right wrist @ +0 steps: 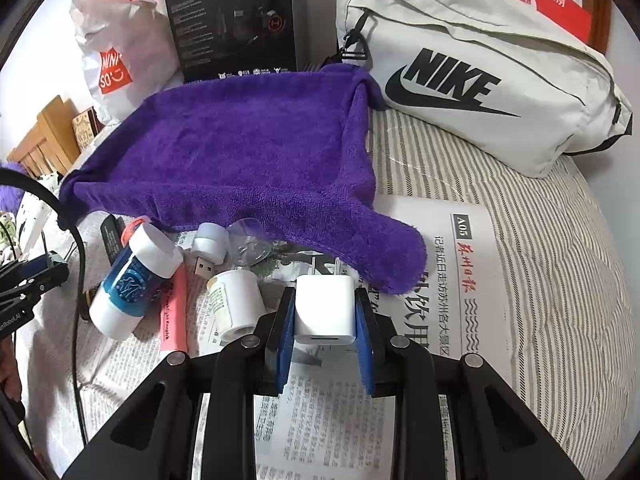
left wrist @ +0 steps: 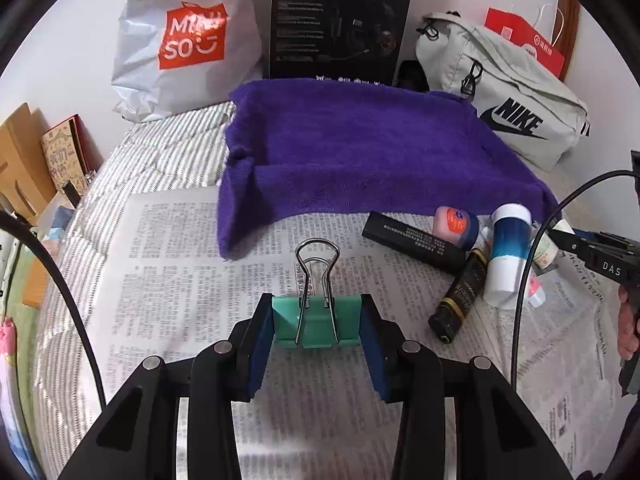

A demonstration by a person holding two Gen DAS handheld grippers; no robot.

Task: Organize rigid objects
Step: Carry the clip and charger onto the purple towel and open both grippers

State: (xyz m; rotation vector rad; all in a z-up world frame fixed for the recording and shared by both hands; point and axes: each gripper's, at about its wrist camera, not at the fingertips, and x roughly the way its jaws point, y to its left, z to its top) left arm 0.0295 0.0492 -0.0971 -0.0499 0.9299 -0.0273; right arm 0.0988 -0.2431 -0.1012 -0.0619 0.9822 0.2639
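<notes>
My left gripper [left wrist: 317, 322] is shut on a teal binder clip [left wrist: 316, 322], wire handles pointing forward, above the newspaper [left wrist: 168, 264]. My right gripper [right wrist: 325, 312] is shut on a white USB charger plug [right wrist: 325, 310], prongs pointing forward. A purple towel [left wrist: 360, 156] lies spread behind, also in the right wrist view [right wrist: 240, 160]. A pile of small items lies on the paper: a blue-and-white bottle [right wrist: 134, 276], a white jar [right wrist: 236, 306], a small USB light [right wrist: 206, 246], a pink tube [right wrist: 175, 312], a black box [left wrist: 412, 238], a pink tin [left wrist: 456, 224] and a black-gold tube [left wrist: 460, 296].
A grey Nike bag [right wrist: 472, 80] sits at the back right, a black product box [left wrist: 340, 20] behind the towel and a white Miniso bag [left wrist: 184, 44] at the back left. The newspaper lies on striped bedding [right wrist: 560, 240]. A black cable [left wrist: 532, 256] hangs near the pile.
</notes>
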